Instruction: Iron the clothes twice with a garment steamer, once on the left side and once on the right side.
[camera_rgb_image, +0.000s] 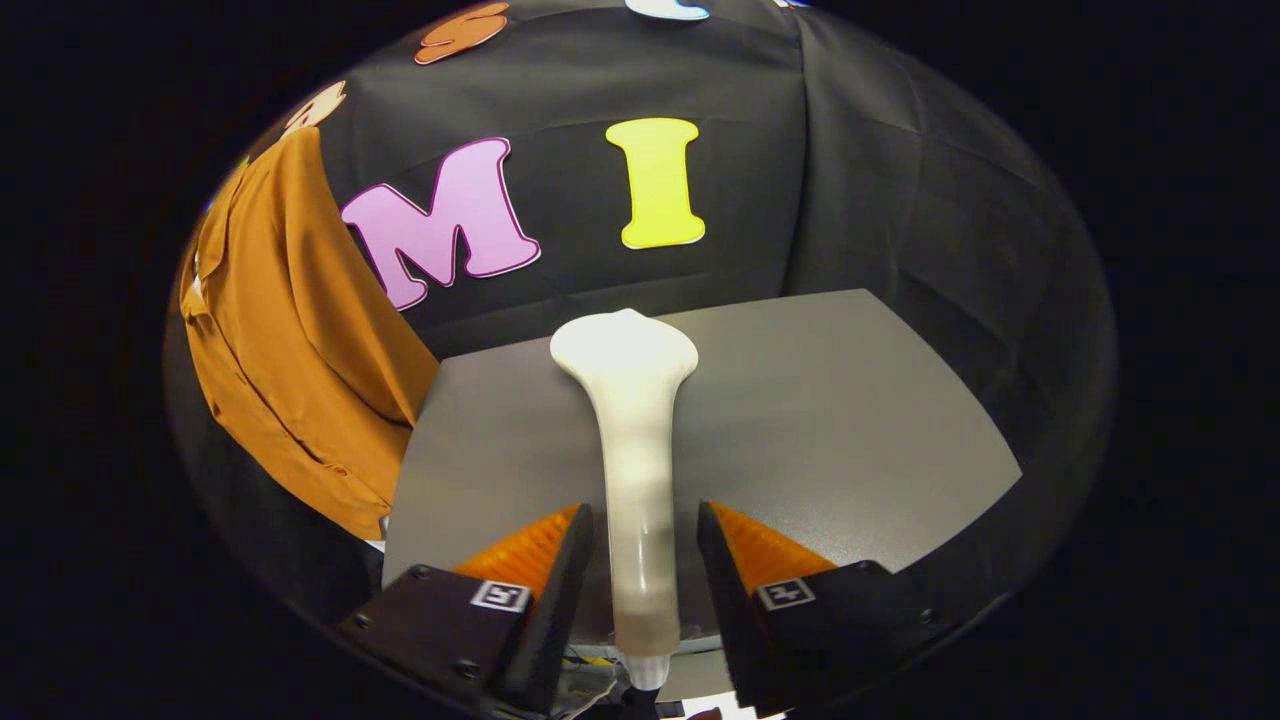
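- Steamer (632, 420) lying on grey table (850, 430), handle between gripper (640, 545) fingers, head pointing away.
- Fingers apart, flanking handle with a gap on each side, not clamped.
- Orange garment (290, 340) hanging beyond table's left edge.
- Risk: closing off-centre likely to roll smooth handle, giving a skewed, slipping hold.

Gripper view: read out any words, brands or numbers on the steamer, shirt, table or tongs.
None readable: the garment steamer, orange shirt and grey table bear no text.
Square markers on the tongs, open astride the steamer's handle: patterns, no words.
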